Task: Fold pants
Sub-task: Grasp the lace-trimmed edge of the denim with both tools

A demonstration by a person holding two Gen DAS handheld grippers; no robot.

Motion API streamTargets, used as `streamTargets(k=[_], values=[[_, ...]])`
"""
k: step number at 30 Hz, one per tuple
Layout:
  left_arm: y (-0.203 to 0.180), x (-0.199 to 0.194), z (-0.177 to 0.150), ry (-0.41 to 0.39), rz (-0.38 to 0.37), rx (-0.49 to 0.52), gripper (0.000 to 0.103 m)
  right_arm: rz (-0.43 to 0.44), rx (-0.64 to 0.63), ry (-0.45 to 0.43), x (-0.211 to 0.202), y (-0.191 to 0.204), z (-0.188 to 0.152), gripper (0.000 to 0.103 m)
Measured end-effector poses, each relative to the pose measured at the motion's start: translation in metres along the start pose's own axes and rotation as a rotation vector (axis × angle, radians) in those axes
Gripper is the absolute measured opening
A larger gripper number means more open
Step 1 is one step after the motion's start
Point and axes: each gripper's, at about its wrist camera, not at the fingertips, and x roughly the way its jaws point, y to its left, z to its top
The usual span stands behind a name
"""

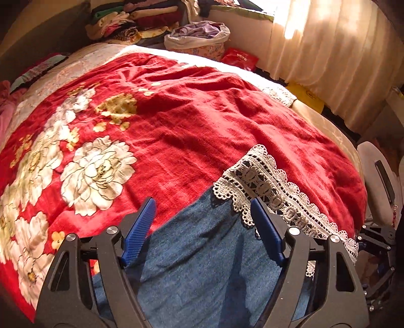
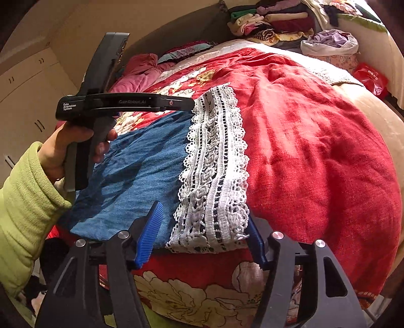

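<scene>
Jaws apart on both tools: the left gripper [image 1: 203, 222] hovers over blue pants [image 1: 202, 265] with a white lace hem [image 1: 272, 194], spread on a red floral blanket [image 1: 189, 121], while the right gripper [image 2: 204, 230] straddles the lace at the bed's near edge. Folded clothes [image 1: 141, 20] are stacked beyond.

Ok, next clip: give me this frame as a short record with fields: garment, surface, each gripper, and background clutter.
garment: blue pants with a white lace hem, lying flat
surface: red floral blanket on a bed
left gripper: open, over the blue fabric near the lace, gripping nothing
right gripper: open, at the near end of the lace hem, gripping nothing
left hand: holding the left gripper's handle, green sleeve
background: pile of folded clothes, bag of laundry, curtain
</scene>
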Motion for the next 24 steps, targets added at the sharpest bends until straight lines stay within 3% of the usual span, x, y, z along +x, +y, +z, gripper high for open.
streamTargets(k=[8, 11, 13, 19, 24], values=[[0.009, 0.025, -0.002, 0.06, -0.137, 0.005, 0.059, 0.023, 0.021, 0.001, 0.008, -0.005, 0.005, 0.059], [0.007, 0.026, 0.001, 0.053, -0.161, 0.025, 0.055, -0.01, -0.023, 0.013, 0.009, -0.002, 0.009, 0.041], [0.005, 0.026, 0.003, 0.043, -0.171, 0.038, 0.054, 0.007, -0.002, 0.02, 0.009, -0.007, 0.011, 0.041], [-0.003, 0.03, 0.003, 0.038, -0.144, 0.056, 0.051, 0.002, 0.002, 0.031, 0.015, -0.005, 0.011, 0.041], [-0.015, 0.022, -0.001, 0.047, -0.092, 0.075, 0.027, -0.007, -0.057, 0.054, 0.014, 0.003, 0.013, 0.03]])
